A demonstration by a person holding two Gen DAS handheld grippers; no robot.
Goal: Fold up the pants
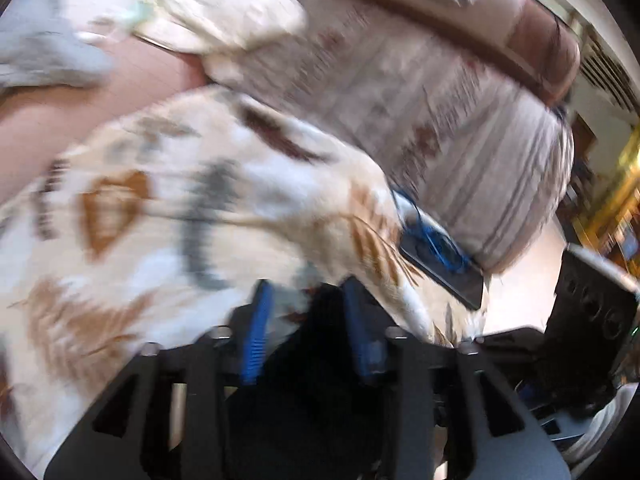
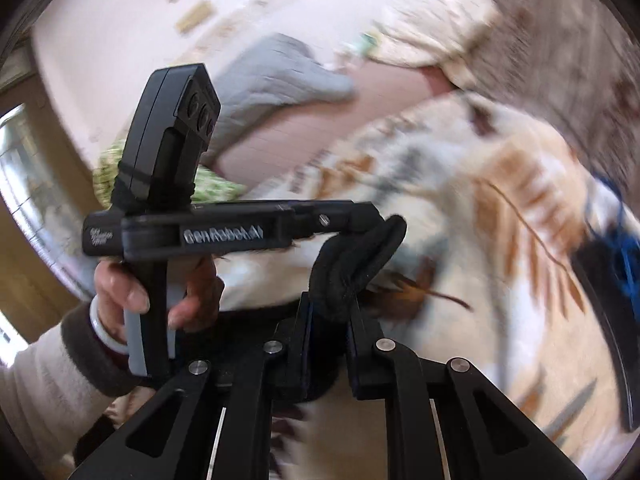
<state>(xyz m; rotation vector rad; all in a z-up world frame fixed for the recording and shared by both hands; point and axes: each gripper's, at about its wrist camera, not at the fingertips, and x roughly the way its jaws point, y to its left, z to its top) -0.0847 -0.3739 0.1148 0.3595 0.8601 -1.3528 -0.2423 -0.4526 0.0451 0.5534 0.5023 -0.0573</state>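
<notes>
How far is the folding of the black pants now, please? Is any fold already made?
Done: no finished fold shows. In hand: the right tool is shut on a bunch of the black fabric pants, and the left tool seems to grip them too, above the leaf-patterned cream blanket. Left: spreading them flat and every fold.

Left wrist view: sits behind the left claw (image 1: 308, 292), looking forward and down, close over the leaf-print blanket (image 1: 160, 208).
Right wrist view: behind the right claw (image 2: 330, 320), angled down, equally close, facing the left claw's side.
Shared: the blanket, grey cloth (image 2: 272, 76), probably the same phone (image 1: 444, 264); both blurred.
</notes>
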